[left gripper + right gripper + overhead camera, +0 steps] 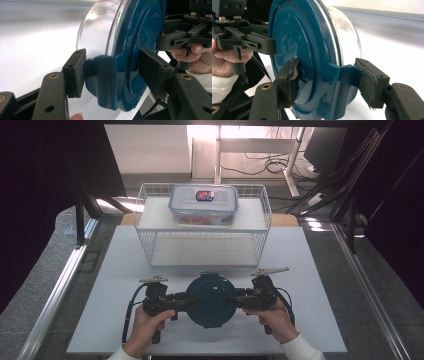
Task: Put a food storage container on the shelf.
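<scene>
A round clear-glass container with a dark teal lid (210, 300) sits between my two grippers near the table's front edge, lid up. My left gripper (183, 301) comes in from the left. Its pads (75, 72) are clamped across a teal latch flap (106, 82) and the lid's rim, so my left gripper (113, 75) is shut on the container. My right gripper (239, 299) grips the opposite side. In its own view my right gripper (330, 82) has one pad on the lid's top and one on the latch flap (344, 82). The glass bowl (347, 32) bulges beyond.
A white wire rack (145, 227) with two white shelves stands behind the container. A clear rectangular food box with a blue-rimmed lid (203, 202) rests on its top shelf. The white tabletop (305, 285) stretches to both sides. Metal rails run along the table's left and right.
</scene>
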### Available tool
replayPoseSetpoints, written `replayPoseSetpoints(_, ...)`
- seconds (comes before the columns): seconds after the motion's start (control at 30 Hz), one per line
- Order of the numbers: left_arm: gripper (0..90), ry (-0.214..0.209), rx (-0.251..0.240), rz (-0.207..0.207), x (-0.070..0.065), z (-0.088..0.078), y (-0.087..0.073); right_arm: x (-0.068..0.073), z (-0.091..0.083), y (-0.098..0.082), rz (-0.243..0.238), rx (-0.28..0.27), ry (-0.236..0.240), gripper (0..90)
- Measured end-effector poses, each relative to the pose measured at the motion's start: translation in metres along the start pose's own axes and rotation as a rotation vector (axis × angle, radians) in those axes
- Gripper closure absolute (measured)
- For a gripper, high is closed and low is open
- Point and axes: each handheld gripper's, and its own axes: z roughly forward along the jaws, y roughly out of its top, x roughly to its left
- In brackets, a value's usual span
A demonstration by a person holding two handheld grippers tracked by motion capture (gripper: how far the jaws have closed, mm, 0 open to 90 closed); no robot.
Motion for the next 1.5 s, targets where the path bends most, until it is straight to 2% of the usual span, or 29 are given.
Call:
replayPoseSetpoints(0.2, 40.3, -0.003, 0.002, 0.014, -0.002, 0.0, 0.004, 0.0, -0.002, 0.002, -0.008, -0.001, -0.006, 37.7)
replayPoseSetpoints(0.5, 40.4, -0.006, -0.022, 0.037, -0.009, -0.007, 0.017, 0.007, -0.01, 0.015, -0.034, -0.017, -0.015, 37.8)
replayPoseSetpoints(0.87, 40.3, -0.014, -0.043, 0.071, -0.019, -0.016, 0.043, 0.017, -0.025, 0.037, -0.065, -0.051, -0.036, 37.9)
replayPoseSetpoints(1.17, 40.4, -0.005, -0.068, 0.092, -0.025, -0.027, 0.062, 0.023, -0.032, 0.059, -0.092, -0.069, -0.032, 38.2)
replayPoseSetpoints(1.5, 40.4, -0.013, -0.074, 0.09, -0.026, -0.035, 0.077, 0.029, -0.035, 0.077, -0.111, -0.076, -0.04, 38.2)
